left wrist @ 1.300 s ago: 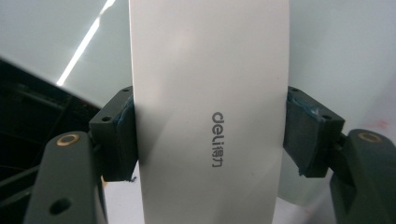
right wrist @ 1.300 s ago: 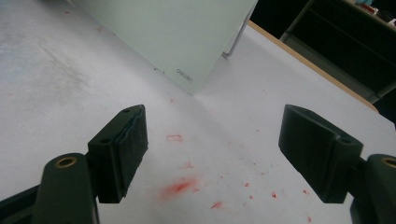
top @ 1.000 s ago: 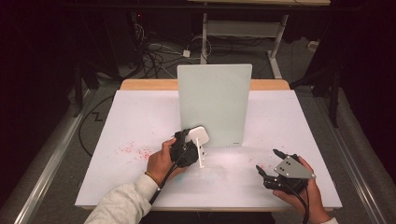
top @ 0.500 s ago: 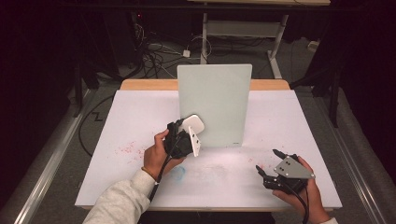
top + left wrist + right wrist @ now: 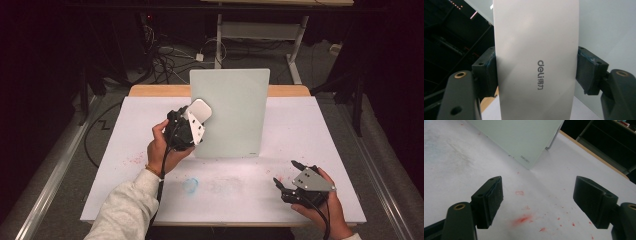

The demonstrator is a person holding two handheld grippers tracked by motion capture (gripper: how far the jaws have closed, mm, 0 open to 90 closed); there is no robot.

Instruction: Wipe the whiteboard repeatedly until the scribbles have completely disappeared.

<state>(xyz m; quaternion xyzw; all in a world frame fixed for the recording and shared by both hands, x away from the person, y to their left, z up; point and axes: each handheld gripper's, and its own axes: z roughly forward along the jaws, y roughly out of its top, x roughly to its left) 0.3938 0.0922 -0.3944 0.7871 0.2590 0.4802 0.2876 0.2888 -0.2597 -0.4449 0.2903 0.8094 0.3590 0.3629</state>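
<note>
Nearest the person, the right gripper (image 5: 292,184) rests low on the white surface (image 5: 345,150), its fingers (image 5: 489,201) spread wide with nothing between them, above red smears (image 5: 522,219). A faint blue smudge (image 5: 190,185) lies just left of centre. Further in, the left gripper (image 5: 192,122) is raised off the surface, its fingers (image 5: 485,72) clenched on the sides of a white eraser (image 5: 536,57), which is poised just in front of the upright pale green board (image 5: 235,112). The board appears to stand unsupported. A firm wipe could push it over backwards, since the idle gripper is not steadying it.
</note>
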